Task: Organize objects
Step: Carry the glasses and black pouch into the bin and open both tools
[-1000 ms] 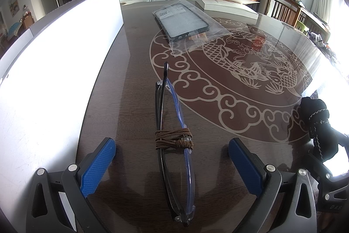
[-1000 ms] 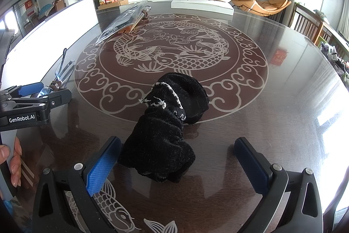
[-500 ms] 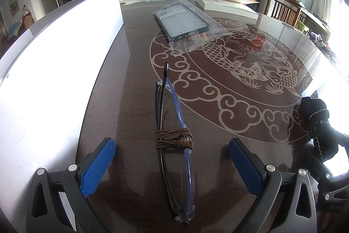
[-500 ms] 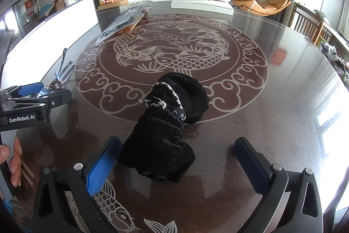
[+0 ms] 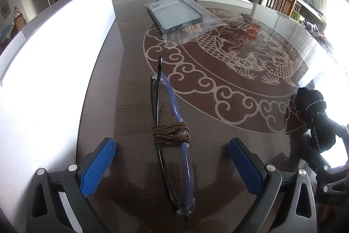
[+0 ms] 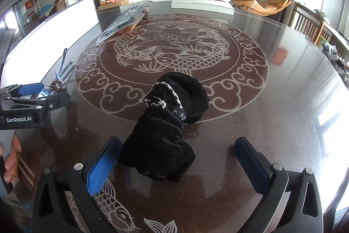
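Observation:
Folded glasses (image 5: 170, 137) with a blue and black frame, bound by a brown cord (image 5: 171, 134), lie on the dark table between the fingers of my left gripper (image 5: 172, 156), which is open around them. They also show in the right wrist view (image 6: 62, 73). A crumpled black sock (image 6: 168, 128) lies between the fingers of my right gripper (image 6: 177, 163), which is open; the sock sits close to the left finger. The sock shows at the right edge of the left wrist view (image 5: 316, 115).
A white box wall (image 5: 50, 62) runs along the table's left side. A clear plastic bag holding a dark flat item (image 5: 176, 12) lies further back. A white flat box (image 6: 202, 1) sits at the far edge. The table has a fish pattern (image 6: 172, 54).

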Tool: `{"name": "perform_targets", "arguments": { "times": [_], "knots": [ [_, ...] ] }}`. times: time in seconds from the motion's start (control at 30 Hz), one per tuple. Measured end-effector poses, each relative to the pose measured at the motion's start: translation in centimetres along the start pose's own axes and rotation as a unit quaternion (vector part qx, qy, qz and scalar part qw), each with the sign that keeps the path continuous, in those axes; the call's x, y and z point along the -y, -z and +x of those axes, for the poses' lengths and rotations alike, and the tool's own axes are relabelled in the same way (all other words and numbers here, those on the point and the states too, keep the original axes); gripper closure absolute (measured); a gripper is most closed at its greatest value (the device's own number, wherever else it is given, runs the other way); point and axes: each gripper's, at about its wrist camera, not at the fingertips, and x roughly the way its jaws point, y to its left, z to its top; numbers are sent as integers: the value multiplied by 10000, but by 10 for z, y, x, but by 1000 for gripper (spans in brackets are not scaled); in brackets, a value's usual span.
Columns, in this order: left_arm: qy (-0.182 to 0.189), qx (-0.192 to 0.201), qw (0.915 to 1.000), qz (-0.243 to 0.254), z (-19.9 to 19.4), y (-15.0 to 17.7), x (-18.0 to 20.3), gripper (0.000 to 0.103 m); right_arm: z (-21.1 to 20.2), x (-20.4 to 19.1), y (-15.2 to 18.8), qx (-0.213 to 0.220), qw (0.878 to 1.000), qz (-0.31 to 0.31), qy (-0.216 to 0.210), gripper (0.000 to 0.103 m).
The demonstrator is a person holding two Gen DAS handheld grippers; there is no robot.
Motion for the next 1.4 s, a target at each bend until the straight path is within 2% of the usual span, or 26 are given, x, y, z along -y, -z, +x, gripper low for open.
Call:
{"name": "perform_targets", "arguments": {
  "times": [0.07, 0.13, 0.17, 0.2, 0.23, 0.27, 0.3, 0.33, 0.37, 0.47, 0.57, 0.7, 0.8, 0.87, 0.93, 1.0, 1.1, 1.2, 1.23, 1.3, 1.33, 1.37, 1.4],
  "knots": [
    [79, -199, 9997, 133, 1, -3, 0, 0, 0, 0, 0, -33, 10000, -16, -15, 0],
    [128, -187, 9996, 156, 0, -3, 0, 1, 1, 0, -2, -189, 9998, -80, -77, 0],
    [65, -55, 9998, 176, -3, -2, 0, 15, 2, 1, -5, -335, 9993, -97, -146, 0],
    [115, 120, 9997, 205, -7, -1, 0, 25, 3, 4, -9, -451, 9986, -31, -270, 0],
    [114, 231, 9994, 233, -10, 0, 0, 45, 3, 7, -12, -513, 9977, 93, -431, 3],
    [122, 321, 9992, 227, -12, 1, -1, 64, 2, 11, -16, -528, 9967, 241, -568, 12],
    [109, 380, 9990, 202, -13, 1, -1, 72, 4, 13, -20, -562, 9959, 320, -625, 19],
    [152, 411, 9989, 140, -13, 1, -3, 74, 5, 11, -24, -618, 9961, 238, -577, 37],
    [234, 430, 9988, 50, -15, 1, -4, 74, 6, 6, -26, -658, 9963, 82, -543, 72],
    [766, 443, 9956, -315, -24, 7, -12, 75, -3, 1, -29, -662, 9963, 2, -554, 74],
    [946, 658, 9928, -334, -45, 14, -12, 75, -23, -1, -32, -491, 9970, 55, -594, 74],
    [1363, 856, 9853, -576, -81, 17, -22, 75, -45, -12, -45, -315, 9963, 98, -799, 74],
    [1592, 1103, 9785, -706, -119, 14, -38, 75, -63, -36, -58, -156, 9945, -45, -1033, 74],
    [1587, 1324, 9756, -747, -147, 15, -56, 75, -78, -63, -71, -11, 9913, -203, -1300, 74],
    [1349, 1547, 9756, -785, -174, 19, -80, 75, -91, -91, -82, 118, 9862, -389, -1604, 74],
    [928, 1657, 9777, -897, -193, 26, -111, 75, -104, -129, -93, 225, 9782, -652, -1961, 74],
    [261, 1572, 9809, -1112, -200, 36, -156, 75, -116, -192, -103, 251, 9617, -1089, -2505, 73],
    [-592, 1165, 9838, -1224, -188, 48, -196, 74, -116, -247, -105, 127, 9449, -1445, -2934, 72],
    [-856, 898, 9846, -1233, -178, 52, -207, 73, -113, -263, -105, 73, 9409, -1540, -3014, 69],
    [-1260, 531, 9804, -1421, -163, 60, -223, 71, -101, -288, -102, -100, 9340, -1661, -3160, 55],
    [-1311, 411, 9778, -1583, -158, 65, -231, 59, -91, -298, -100, -289, 9297, -1667, -3272, 37],
    [-1266, 350, 9765, -1710, -153, 68, -235, 39, -84, -302, -98, -401, 9276, -1621, -3343, 32],
    [-1206, 362, 9751, -1823, -152, 72, -238, 28, -81, -302, -95, -449, 9269, -1549, -3388, 32]
  ]
}}
